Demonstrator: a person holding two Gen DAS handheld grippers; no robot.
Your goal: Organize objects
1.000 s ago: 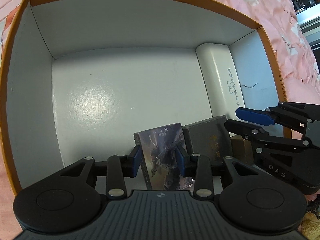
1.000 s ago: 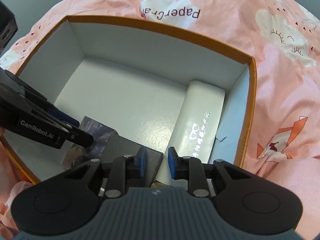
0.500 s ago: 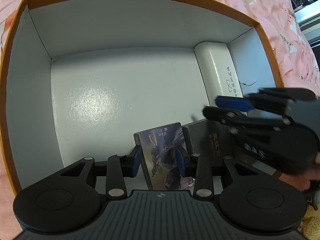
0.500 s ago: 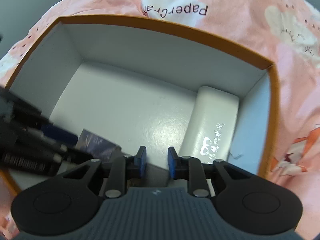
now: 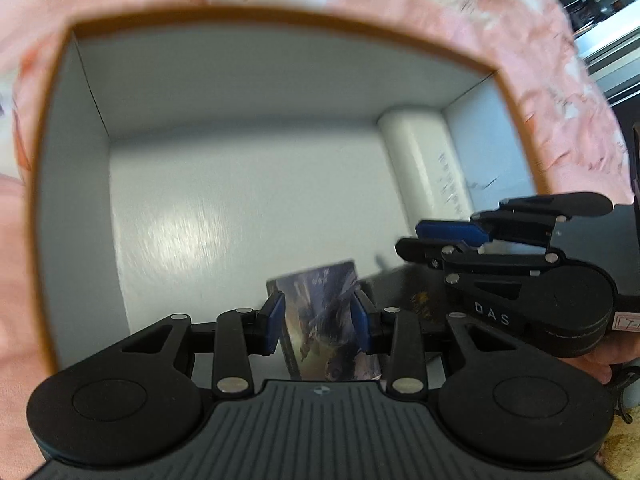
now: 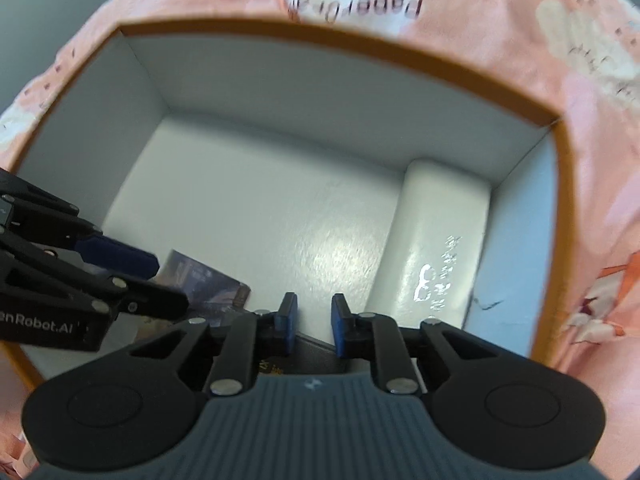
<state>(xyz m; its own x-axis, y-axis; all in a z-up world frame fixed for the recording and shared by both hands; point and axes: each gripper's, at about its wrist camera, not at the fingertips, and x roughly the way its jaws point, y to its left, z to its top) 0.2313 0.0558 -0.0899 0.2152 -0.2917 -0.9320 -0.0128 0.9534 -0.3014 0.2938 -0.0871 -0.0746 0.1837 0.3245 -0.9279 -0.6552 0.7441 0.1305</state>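
Observation:
An orange-rimmed box [image 5: 280, 80] with a white inside lies on pink cloth. My left gripper [image 5: 318, 318] is shut on a picture-printed card pack [image 5: 324, 316], held just above the box floor near the front wall. A dark grey pack [image 5: 416, 300] lies beside it on the right. My right gripper [image 6: 313, 322] is open and empty, above the dark grey pack [image 6: 316, 358]. It shows in the left wrist view [image 5: 444, 240] at the right. A white glasses case [image 6: 436, 240] lies along the box's right wall.
Pink patterned cloth [image 6: 560, 40] surrounds the box [image 6: 520, 106]. The left and middle of the box floor [image 5: 200, 208] are bare white. Dark furniture [image 5: 608, 4] shows at the far right.
Both cameras have pulled back and up, so more of the box rim and cloth shows. The left gripper keeps its hold on the card pack. The right gripper has drawn back toward the right.

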